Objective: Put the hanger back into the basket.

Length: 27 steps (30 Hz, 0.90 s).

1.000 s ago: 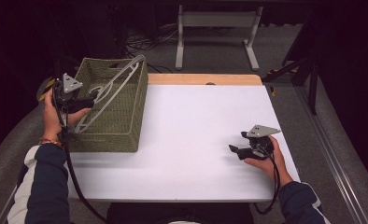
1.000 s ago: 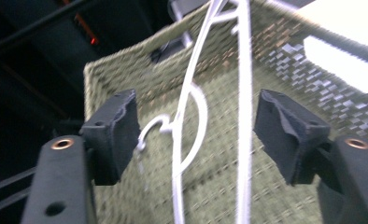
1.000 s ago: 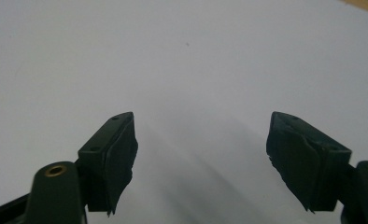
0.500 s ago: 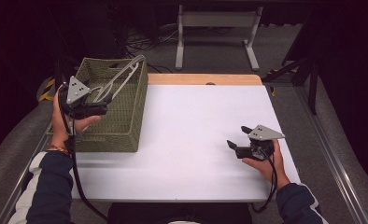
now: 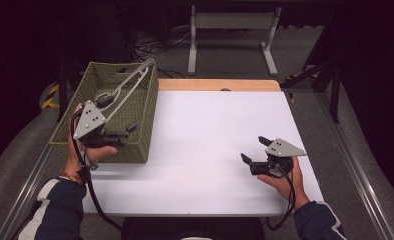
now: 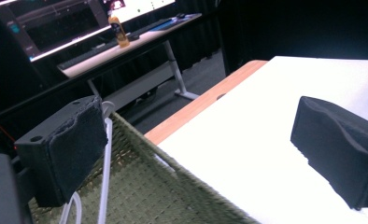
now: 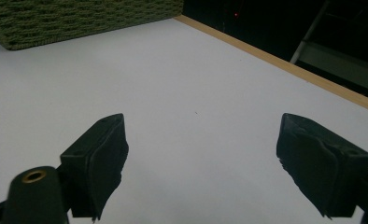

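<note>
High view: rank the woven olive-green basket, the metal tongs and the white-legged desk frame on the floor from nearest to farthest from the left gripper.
1. Woven olive-green basket: the left gripper hangs over its near right corner.
2. Metal tongs: lying in the basket, slanting from just behind the gripper up to the far right corner.
3. White-legged desk frame: on the floor beyond the table's far edge.

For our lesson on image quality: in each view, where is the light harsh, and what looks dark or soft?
High view: the white table is bright while the surroundings fall into near black. Left gripper view: the tabletop glares white, and the near claw pads look soft. Right gripper view: even light, the woven basket slightly blurred.
</note>
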Motion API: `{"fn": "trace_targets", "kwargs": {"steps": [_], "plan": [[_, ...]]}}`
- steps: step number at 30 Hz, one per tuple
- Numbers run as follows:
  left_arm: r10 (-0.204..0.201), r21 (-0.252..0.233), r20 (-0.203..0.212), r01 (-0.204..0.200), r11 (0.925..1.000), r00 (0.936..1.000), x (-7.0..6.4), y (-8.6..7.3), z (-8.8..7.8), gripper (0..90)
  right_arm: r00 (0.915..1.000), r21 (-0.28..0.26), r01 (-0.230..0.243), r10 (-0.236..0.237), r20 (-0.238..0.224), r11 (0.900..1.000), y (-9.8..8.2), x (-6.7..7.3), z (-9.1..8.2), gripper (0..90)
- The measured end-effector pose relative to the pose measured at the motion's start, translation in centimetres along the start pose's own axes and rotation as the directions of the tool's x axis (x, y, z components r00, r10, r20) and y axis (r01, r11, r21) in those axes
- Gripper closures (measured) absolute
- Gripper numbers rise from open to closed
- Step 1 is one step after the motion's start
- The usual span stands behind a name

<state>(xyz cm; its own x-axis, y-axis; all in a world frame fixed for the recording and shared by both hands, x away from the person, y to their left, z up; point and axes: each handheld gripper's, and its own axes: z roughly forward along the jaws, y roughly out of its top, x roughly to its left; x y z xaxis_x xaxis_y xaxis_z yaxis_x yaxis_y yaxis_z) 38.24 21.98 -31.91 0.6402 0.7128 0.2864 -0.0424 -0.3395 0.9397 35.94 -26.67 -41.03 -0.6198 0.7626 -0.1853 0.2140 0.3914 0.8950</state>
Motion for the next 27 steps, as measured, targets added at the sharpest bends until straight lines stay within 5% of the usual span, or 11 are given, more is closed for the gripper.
{"fn": "trace_targets", "kwargs": {"steps": [9,15,22,27], "plan": [[0.017,-0.036,0.071,-0.015,0.9993,0.9974,-3.4,-1.1,-0.1,5.3,1.0000,-0.003,0.004,-0.004,0.007,1.000,-0.5,0.7,-0.7,14.2],[-0.036,-0.046,0.123,0.042,0.9980,0.9918,-5.9,-3.1,0.1,6.3,0.9993,-0.021,-0.019,0.020,0.031,1.000,-0.7,0.9,-1.4,12.0],[-0.048,0.031,0.179,0.043,0.9986,0.9828,-9.2,-6.1,0.3,8.2,0.9982,-0.090,0.006,-0.001,0.059,0.996,-0.7,1.5,-2.0,13.2],[-0.027,0.127,0.206,0.001,0.9919,0.9781,-10.6,-8.5,0.7,9.6,0.9990,-0.043,0.025,-0.023,0.038,0.999,-1.4,2.2,-1.5,12.6]]}}
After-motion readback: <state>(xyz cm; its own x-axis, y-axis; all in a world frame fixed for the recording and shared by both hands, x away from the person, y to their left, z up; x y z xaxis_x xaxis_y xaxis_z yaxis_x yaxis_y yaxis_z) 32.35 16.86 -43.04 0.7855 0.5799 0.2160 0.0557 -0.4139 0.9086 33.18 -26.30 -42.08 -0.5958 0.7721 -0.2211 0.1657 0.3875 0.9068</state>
